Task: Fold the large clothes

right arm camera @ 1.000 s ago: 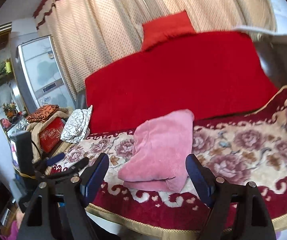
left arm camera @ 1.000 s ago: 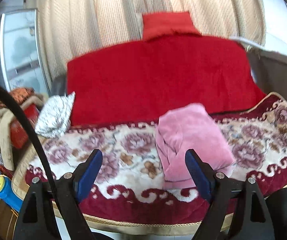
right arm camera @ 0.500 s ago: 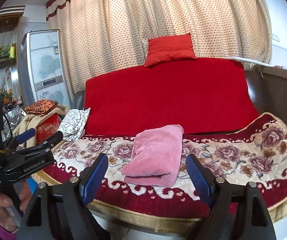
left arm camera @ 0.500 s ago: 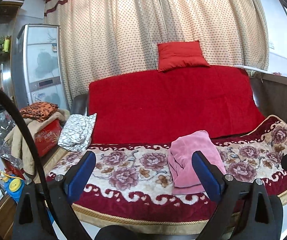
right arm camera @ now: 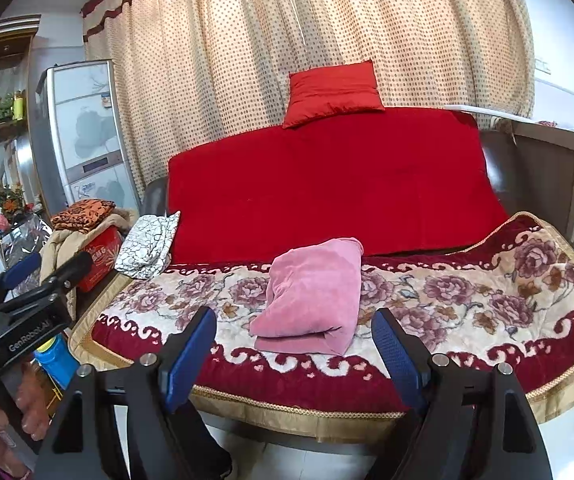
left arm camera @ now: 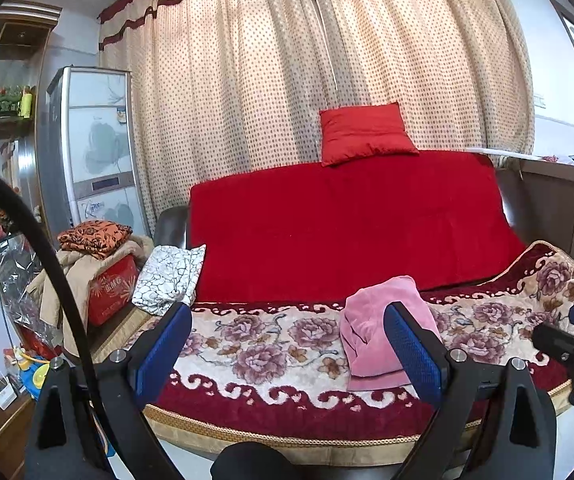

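Wrist views: both tools, left (left arm camera: pixel 287 354) and right (right arm camera: pixel 293 348), level-ish, wide apart, empty.

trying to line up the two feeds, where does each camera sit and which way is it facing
Left wrist: on the left gripper, facing the sofa; own open blue pads frame the pink garment, and the right gripper shows at the right edge.
Right wrist: on the right gripper, facing the same sofa from further right; own open pads, plus the left gripper and a hand at the left edge.
Shared: folded pink garment, floral blanket, red cushion, curtain.
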`<act>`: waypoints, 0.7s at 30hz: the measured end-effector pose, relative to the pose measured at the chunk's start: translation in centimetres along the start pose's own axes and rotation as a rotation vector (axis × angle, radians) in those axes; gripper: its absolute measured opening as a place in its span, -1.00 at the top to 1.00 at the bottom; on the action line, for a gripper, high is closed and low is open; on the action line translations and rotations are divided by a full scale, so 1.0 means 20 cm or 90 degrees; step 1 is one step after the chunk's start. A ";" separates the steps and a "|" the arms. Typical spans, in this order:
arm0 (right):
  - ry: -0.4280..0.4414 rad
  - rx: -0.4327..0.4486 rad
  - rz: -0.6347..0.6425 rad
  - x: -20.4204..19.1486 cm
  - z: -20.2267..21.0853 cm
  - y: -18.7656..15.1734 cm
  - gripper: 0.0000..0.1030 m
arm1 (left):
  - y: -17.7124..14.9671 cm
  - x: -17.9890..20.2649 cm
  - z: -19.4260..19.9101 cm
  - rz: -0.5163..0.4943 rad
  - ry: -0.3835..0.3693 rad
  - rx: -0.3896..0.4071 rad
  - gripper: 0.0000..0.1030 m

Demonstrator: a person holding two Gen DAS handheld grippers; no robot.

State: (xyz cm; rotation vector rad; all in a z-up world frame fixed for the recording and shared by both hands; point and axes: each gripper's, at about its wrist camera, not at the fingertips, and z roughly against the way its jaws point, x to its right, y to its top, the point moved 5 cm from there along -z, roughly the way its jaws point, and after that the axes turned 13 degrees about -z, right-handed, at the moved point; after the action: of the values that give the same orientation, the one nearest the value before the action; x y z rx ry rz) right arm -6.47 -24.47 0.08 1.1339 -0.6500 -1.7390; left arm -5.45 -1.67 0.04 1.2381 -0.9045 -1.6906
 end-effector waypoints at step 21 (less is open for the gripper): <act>-0.005 0.025 -0.009 -0.01 0.11 0.03 -0.60 | 0.04 0.00 0.13 -0.001 0.010 0.026 -0.88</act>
State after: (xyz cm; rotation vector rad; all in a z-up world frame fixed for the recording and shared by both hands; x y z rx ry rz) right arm -8.20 -24.73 1.66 1.1618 -0.6851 -1.7493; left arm -7.70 -1.76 1.42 1.2773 -0.9326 -1.6690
